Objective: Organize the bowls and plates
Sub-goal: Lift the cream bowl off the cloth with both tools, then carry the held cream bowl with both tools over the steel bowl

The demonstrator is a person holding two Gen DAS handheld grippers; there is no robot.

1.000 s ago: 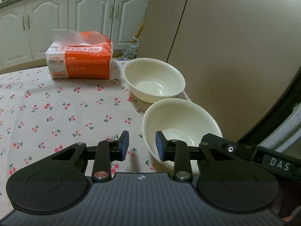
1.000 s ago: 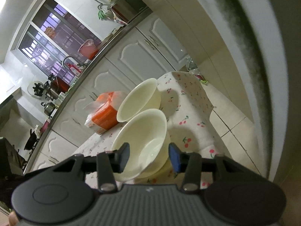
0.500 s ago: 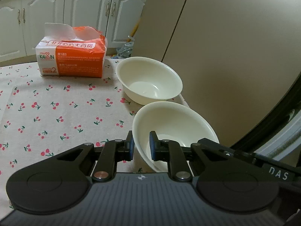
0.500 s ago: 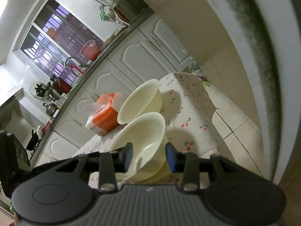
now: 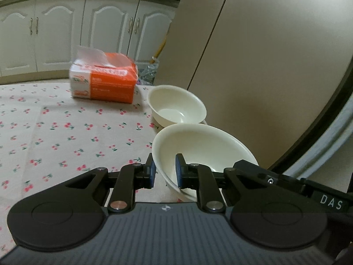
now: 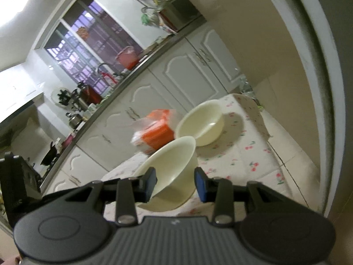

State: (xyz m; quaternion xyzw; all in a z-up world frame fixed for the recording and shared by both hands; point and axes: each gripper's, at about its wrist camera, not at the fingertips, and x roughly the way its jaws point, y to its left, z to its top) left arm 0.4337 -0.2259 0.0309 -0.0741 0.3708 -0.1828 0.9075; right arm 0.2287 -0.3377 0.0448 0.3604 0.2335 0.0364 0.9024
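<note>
Presently we list the following, item by item.

Left claw [image 5: 164,173]: we hold it closed on the near rim of the near bowl [image 5: 205,145], one blue-faced pad outside the wall and the other inside the basin. The bowl is tipped, its gripped edge raised; we cannot tell from this view whether its base touches the desk [image 5: 66,137].

Right claw [image 6: 175,184]: we hold it with its fingers spread apart and nothing between the pads. It sits just behind the near bowl [image 6: 169,161], which from this side looks tilted with its mouth turned away from the lens.

Far bowl [image 5: 176,107]: cream, upright, resting on the desk close to the right edge and just beyond the near bowl; the two rims look near to touching in the left wrist view. The right wrist view shows it [image 6: 200,123] casting a shadow on the cloth.

Tissue pack [image 5: 103,81]: orange and white, a sheet standing out of its top, lying on the desk to the left of the far bowl and farther back.

Desk covering: a pale cloth printed with small red cherries.

Background: white cabinet doors [image 5: 106,31] along the far wall, and a tall beige panel [image 5: 253,55] rising at the right of the bowls.
</note>
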